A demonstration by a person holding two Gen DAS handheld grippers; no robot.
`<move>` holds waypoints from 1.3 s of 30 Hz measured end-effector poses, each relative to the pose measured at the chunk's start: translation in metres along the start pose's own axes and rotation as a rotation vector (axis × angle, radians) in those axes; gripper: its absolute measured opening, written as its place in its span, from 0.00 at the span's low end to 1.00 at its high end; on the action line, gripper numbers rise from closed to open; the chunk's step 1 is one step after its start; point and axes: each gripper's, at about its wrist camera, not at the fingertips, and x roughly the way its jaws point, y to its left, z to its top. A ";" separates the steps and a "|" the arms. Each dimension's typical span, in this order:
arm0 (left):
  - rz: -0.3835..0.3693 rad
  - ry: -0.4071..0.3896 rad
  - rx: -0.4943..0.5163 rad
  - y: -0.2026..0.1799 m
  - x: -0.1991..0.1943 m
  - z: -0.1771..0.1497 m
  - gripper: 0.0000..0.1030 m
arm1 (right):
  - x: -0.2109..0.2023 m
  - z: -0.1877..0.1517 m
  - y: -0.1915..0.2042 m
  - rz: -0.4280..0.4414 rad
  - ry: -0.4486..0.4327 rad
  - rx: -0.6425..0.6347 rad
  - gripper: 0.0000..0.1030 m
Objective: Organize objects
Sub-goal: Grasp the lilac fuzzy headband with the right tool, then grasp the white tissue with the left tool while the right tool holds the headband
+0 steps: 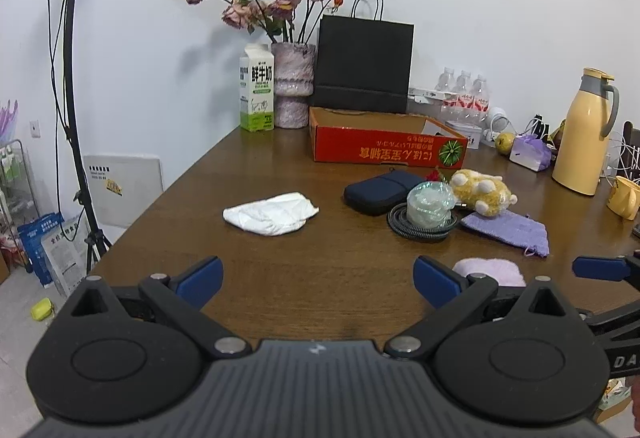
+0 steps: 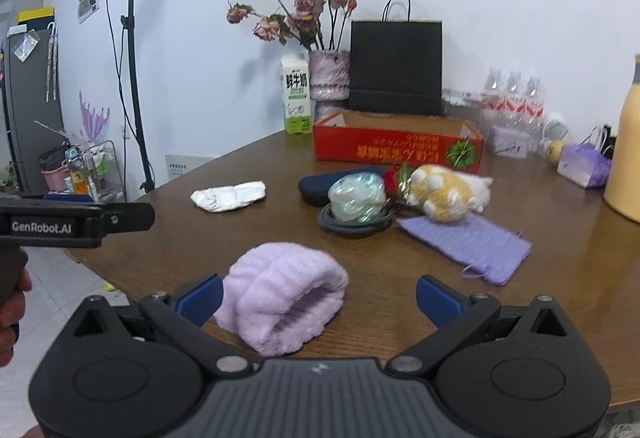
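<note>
right gripper (image 2: 318, 300): jaws wide, nothing held, the fluffy lilac cloth (image 2: 282, 296) just ahead, toward its left finger, at the near table (image 2: 560, 258) edge. left gripper (image 1: 318, 278): wide too, empty, over bare wood. farther in: white crumpled cloth (image 1: 271, 213) left; dark pouch (image 1: 380, 191), coiled cable (image 1: 422, 224), plush toy (image 1: 482, 191), purple knit cloth (image 1: 506, 228) right; red box (image 1: 384, 141) beyond. step, by your position: reaching for the lilac cloth. next: centre it, then close.

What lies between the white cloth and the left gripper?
Only bare table lies between the white cloth and the open left gripper, seen in the left wrist view.
</note>
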 end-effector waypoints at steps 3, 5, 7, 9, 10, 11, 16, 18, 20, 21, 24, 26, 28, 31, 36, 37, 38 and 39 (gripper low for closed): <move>0.003 0.015 -0.005 0.006 0.005 -0.005 1.00 | 0.015 -0.003 0.004 0.015 0.030 0.005 1.00; 0.011 0.030 -0.013 0.012 0.010 -0.008 1.00 | 0.025 -0.006 0.006 0.028 0.044 0.013 1.00; 0.015 0.041 -0.023 0.018 0.013 -0.010 1.00 | 0.034 -0.007 0.008 0.032 0.060 0.019 0.99; 0.016 0.050 -0.029 0.023 0.016 -0.011 1.00 | 0.043 -0.008 0.010 0.032 0.074 0.023 0.98; 0.019 0.054 -0.030 0.025 0.017 -0.012 1.00 | 0.047 -0.008 0.010 0.034 0.078 0.026 0.97; 0.021 0.059 -0.033 0.027 0.019 -0.013 1.00 | 0.050 -0.008 0.011 0.033 0.081 0.026 0.94; 0.016 0.074 -0.036 0.032 0.027 -0.013 1.00 | 0.066 -0.006 0.015 0.031 0.101 0.012 0.82; 0.016 0.080 -0.035 0.032 0.030 -0.012 1.00 | 0.070 -0.005 0.015 0.031 0.099 0.009 0.74; 0.013 0.085 -0.034 0.031 0.033 -0.011 1.00 | 0.071 -0.004 0.011 0.041 0.091 0.017 0.64; 0.012 0.087 -0.033 0.031 0.035 -0.011 1.00 | 0.072 -0.003 0.010 0.046 0.087 0.022 0.62; 0.011 0.098 -0.027 0.028 0.041 -0.010 1.00 | 0.072 -0.001 0.005 0.051 0.067 0.028 0.47; 0.010 0.106 -0.023 0.026 0.045 -0.009 1.00 | 0.071 0.000 0.001 0.055 0.050 0.034 0.31; 0.008 0.114 -0.019 0.023 0.049 -0.009 1.00 | 0.070 0.002 -0.004 0.056 0.031 0.039 0.18; 0.008 0.124 -0.011 0.020 0.054 -0.008 1.00 | 0.070 0.005 -0.011 0.057 0.018 0.044 0.16; 0.004 0.136 -0.004 0.013 0.064 -0.004 1.00 | 0.071 0.008 -0.021 0.054 -0.001 0.045 0.16; 0.003 0.137 -0.002 0.012 0.066 -0.003 1.00 | 0.071 0.009 -0.023 0.052 -0.005 0.044 0.16; 0.002 0.137 0.002 0.010 0.068 -0.002 1.00 | 0.070 0.011 -0.026 0.049 -0.010 0.045 0.16; 0.000 0.136 0.004 0.008 0.070 0.000 1.00 | 0.070 0.012 -0.029 0.045 -0.015 0.048 0.16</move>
